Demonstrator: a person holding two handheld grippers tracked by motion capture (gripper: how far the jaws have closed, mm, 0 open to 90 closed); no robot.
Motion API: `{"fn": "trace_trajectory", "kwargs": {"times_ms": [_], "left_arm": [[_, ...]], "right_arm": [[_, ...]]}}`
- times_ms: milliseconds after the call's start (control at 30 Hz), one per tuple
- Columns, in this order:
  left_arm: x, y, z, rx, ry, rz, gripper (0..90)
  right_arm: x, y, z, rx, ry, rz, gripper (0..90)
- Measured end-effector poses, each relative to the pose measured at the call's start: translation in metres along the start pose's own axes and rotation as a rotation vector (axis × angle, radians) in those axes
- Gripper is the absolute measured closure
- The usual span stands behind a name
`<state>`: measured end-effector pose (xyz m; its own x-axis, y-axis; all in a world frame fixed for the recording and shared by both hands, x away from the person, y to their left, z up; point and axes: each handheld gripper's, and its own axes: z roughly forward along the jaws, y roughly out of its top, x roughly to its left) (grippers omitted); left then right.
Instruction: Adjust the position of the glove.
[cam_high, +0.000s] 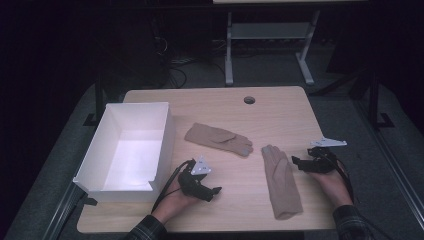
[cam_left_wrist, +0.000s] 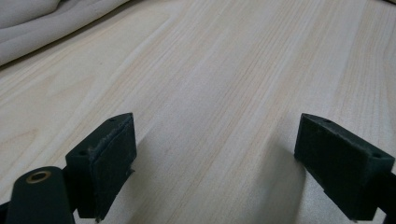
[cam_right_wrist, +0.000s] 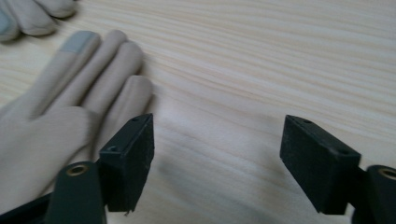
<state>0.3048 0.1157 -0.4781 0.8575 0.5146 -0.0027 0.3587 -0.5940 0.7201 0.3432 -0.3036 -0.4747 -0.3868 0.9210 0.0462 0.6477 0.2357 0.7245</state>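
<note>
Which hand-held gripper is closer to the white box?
Left. The left hand-held gripper sits just off the white box near its front corner; the right hand-held gripper is far across the table, beyond the lengthwise glove.

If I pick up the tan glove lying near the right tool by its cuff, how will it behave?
The near glove lies flat and limp on the table, so it would likely droop from the pinch. It looks like thin fabric, so probably light. Pushed rather than lifted, it would more likely bunch than slide. The right tool stands open beside it.
</note>
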Motion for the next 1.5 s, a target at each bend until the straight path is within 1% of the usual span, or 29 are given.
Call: {"fn": "trace_trajectory", "kwargs": {"times_ms": [133,233,267,300,433,500,533,567,633,733,767,833,867,933,967,1033,1133,1200,1233,1267,1367,1400,1467,1500], "left_arm": [[0.000,0.000,0.000,0.001,0.000,0.002,12.0],[0.000,0.000,0.000,0.001,0.000,0.001,12.0],[0.000,0.000,0.000,0.001,0.000,-0.001,12.1],[0.000,0.001,0.000,0.001,0.001,-0.003,12.1],[-0.002,0.004,0.001,0.015,0.016,-0.021,14.4],[-0.003,0.007,0.000,0.021,0.011,-0.026,21.7],[-0.002,0.008,0.000,0.030,0.013,-0.024,25.7],[-0.002,0.010,-0.001,0.043,0.012,-0.026,27.6],[-0.001,0.013,-0.002,0.045,-0.001,-0.038,36.2],[0.004,0.019,-0.002,0.058,-0.010,-0.063,53.0],[0.005,0.022,-0.002,0.055,-0.010,-0.071,60.2],[0.008,0.026,-0.002,0.058,-0.013,-0.082,70.1],[0.009,0.029,-0.001,0.060,-0.006,-0.084,76.6],[0.012,0.035,-0.002,0.055,0.006,-0.081,86.5],[0.013,0.037,-0.001,0.049,0.013,-0.088,89.3],[0.016,0.042,0.000,0.061,0.025,-0.078,89.5],[0.022,0.048,0.002,0.056,0.051,-0.085,89.4],[0.027,0.051,0.003,0.046,0.059,-0.091,89.5],[0.031,0.053,0.004,0.043,0.054,-0.099,89.4],[0.034,0.054,0.005,0.041,0.044,-0.096,89.4],[0.043,0.058,0.008,0.046,0.041,-0.106,89.4],[0.045,0.059,0.010,0.044,0.047,-0.109,89.5],[0.048,0.062,0.013,0.044,0.044,-0.121,89.5],[0.050,0.064,0.015,0.039,0.051,-0.120,89.5]], "right_arm": [[0.000,-0.001,0.005,0.003,-0.025,-0.005,20.6],[0.000,-0.002,0.007,0.007,-0.031,-0.010,18.6],[-0.002,-0.004,0.008,-0.002,-0.026,0.005,17.6],[-0.002,-0.004,0.008,-0.001,-0.026,0.003,17.3],[-0.002,-0.004,0.008,0.001,-0.029,0.005,17.0],[-0.002,-0.004,0.008,0.001,-0.029,0.005,16.9],[-0.002,-0.004,0.008,0.001,-0.029,0.005,16.9],[-0.002,-0.004,0.008,0.001,-0.029,0.005,16.9],[-0.002,-0.004,0.008,0.001,-0.029,0.005,16.9],[-0.003,-0.004,0.008,0.002,-0.030,0.000,16.9],[-0.003,-0.004,0.008,0.002,-0.029,0.000,16.9],[-0.003,-0.004,0.008,0.002,-0.029,0.001,16.9],[-0.003,-0.004,0.008,0.002,-0.029,0.001,16.9],[-0.003,-0.004,0.008,0.002,-0.029,0.000,16.9],[-0.003,-0.004,0.008,0.003,-0.029,0.000,16.9],[-0.003,-0.004,0.008,0.002,-0.030,-0.002,16.9],[-0.003,-0.004,0.008,0.002,-0.030,-0.001,16.9],[-0.003,-0.004,0.008,0.001,-0.030,-0.001,16.9],[-0.003,-0.004,0.008,0.002,-0.030,-0.002,16.9],[-0.003,-0.004,0.008,0.001,-0.029,-0.001,16.9],[-0.003,-0.004,0.008,0.002,-0.029,-0.001,16.9],[-0.003,-0.004,0.008,0.002,-0.029,-0.001,16.9],[-0.003,-0.004,0.008,0.002,-0.029,-0.001,16.9],[-0.003,-0.004,0.008,0.002,-0.029,-0.001,16.9]]}}
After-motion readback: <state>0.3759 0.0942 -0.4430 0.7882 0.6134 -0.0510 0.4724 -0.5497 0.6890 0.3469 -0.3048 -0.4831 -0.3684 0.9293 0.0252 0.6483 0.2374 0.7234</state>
